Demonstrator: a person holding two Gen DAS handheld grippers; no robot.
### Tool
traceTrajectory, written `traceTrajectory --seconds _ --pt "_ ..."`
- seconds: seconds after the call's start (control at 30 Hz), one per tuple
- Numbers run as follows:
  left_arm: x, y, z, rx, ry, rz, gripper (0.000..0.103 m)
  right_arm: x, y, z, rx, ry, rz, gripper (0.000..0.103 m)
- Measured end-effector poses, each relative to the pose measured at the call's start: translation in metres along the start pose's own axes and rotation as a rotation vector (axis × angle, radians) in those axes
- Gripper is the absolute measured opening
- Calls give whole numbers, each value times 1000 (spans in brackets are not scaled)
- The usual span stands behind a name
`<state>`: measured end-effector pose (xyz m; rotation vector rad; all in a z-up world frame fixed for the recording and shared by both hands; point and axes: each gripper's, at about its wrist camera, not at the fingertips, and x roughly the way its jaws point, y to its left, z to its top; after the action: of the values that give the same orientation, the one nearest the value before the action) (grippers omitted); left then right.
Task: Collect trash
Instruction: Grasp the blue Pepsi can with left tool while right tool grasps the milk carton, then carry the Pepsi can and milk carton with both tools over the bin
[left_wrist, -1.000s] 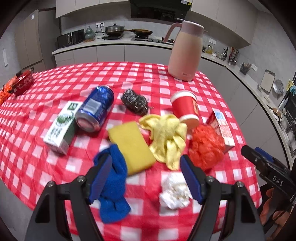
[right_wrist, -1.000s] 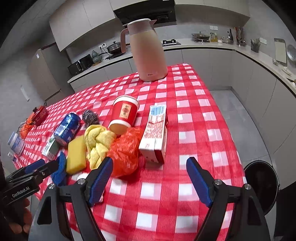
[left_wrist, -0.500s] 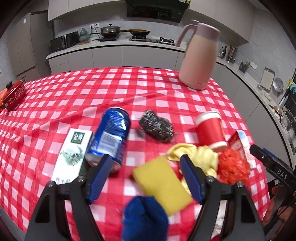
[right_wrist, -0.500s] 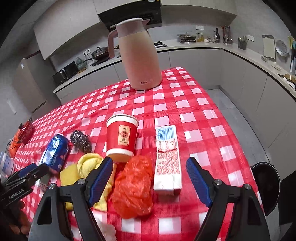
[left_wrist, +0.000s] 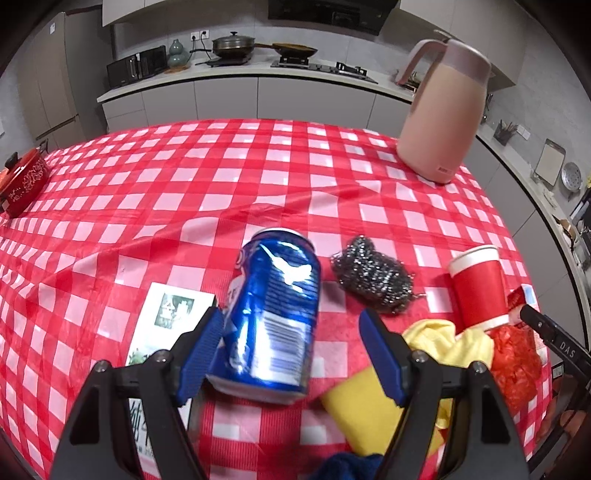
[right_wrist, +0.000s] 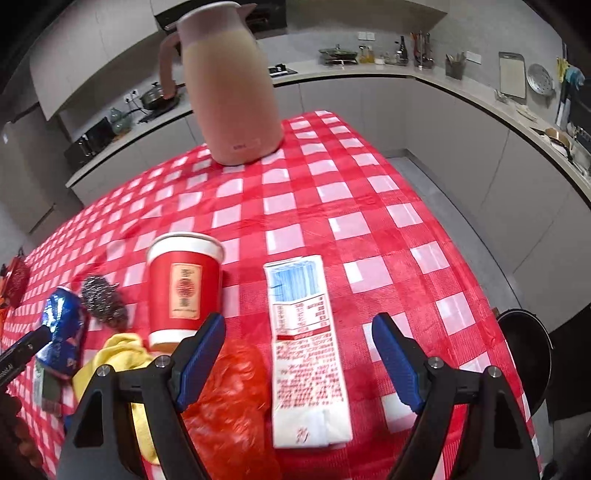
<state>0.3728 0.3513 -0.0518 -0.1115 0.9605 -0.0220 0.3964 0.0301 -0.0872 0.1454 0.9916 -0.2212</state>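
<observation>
Left gripper (left_wrist: 291, 347) wide, straddling dented blue can (left_wrist: 275, 314) near table's (left_wrist: 221, 177) front edge, not clamped; right gripper (right_wrist: 299, 363) wide over milk carton (right_wrist: 306, 350); can may roll off-centre.

Both grippers (left_wrist: 291, 347) (right_wrist: 299, 354) down-tilted; jaws apart

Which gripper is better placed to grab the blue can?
Left. The left gripper has its open fingers either side of the blue can; the right gripper frames the milk carton instead.
</observation>
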Motion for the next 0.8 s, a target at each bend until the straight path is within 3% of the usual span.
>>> traceTrajectory --seconds 0.27,0.33,0.43,0.47,0.6,0.8 --pt "23 7 2 2 59 -6 77 23 0 2 -1 49 -18 82" --pt "27 8 2 -2 71 -19 77 26 1 2 1 54 -19 78" --pt "32 8 1 -8 85 -46 75 31 1 1 -1 72 -12 63" --pt "34 7 1 -5 84 -49 67 33 1 0 0 78 -8 57" --pt "33 8 1 -17 77 -80 66 38 3 -2 2 90 8 38" --pt "22 5 0 -16 40 -103 64 30 2 -3 2 63 20 35"
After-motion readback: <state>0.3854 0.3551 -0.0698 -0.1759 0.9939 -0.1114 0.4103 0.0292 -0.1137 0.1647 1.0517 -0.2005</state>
